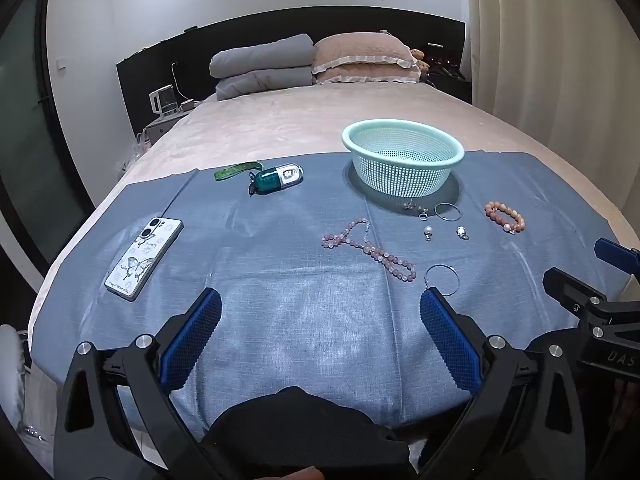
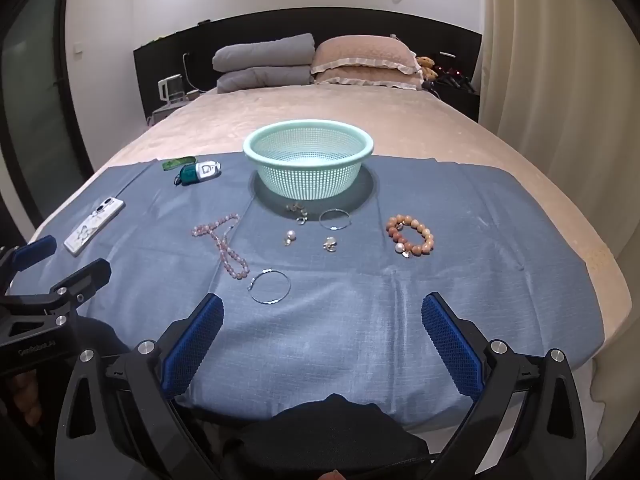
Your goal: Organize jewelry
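Both the left gripper (image 1: 320, 308) and right gripper (image 2: 322, 314) hang wide and empty over the bed's blue cloth (image 2: 480, 280), where a pink bead necklace (image 2: 224, 246) stretches diagonally toward an empty mint basket (image 2: 308, 168).

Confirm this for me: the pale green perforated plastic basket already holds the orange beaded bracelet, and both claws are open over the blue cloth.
Not quite. The pale green perforated plastic basket is empty; the orange beaded bracelet lies on the blue cloth to the basket's right, as the right wrist view shows. The rest holds: the left claw and right claw are both open over the cloth.
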Motion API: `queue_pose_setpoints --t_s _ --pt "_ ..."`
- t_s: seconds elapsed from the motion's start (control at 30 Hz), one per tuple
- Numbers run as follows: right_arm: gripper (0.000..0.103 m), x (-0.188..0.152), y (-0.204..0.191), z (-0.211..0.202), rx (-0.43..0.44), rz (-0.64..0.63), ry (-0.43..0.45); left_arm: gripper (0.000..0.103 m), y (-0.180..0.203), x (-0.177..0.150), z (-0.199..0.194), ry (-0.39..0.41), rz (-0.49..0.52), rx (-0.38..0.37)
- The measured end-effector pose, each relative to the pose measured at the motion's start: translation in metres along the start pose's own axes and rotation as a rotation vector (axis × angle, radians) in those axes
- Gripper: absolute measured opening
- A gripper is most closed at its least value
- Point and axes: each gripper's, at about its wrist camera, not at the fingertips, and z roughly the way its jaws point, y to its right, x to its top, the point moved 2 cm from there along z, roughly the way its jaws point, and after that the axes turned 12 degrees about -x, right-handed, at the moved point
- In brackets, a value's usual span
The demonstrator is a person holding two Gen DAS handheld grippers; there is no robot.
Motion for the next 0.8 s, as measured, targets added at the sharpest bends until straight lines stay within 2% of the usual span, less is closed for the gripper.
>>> queue_pose_setpoints --t_s 0.8 --pt "0.096 0.0002 -0.0012 -0.0008 0.0 -0.002 -0.004 0.098 -0.0038 -0.001 0.0037 -0.003 0.004 -0.004"
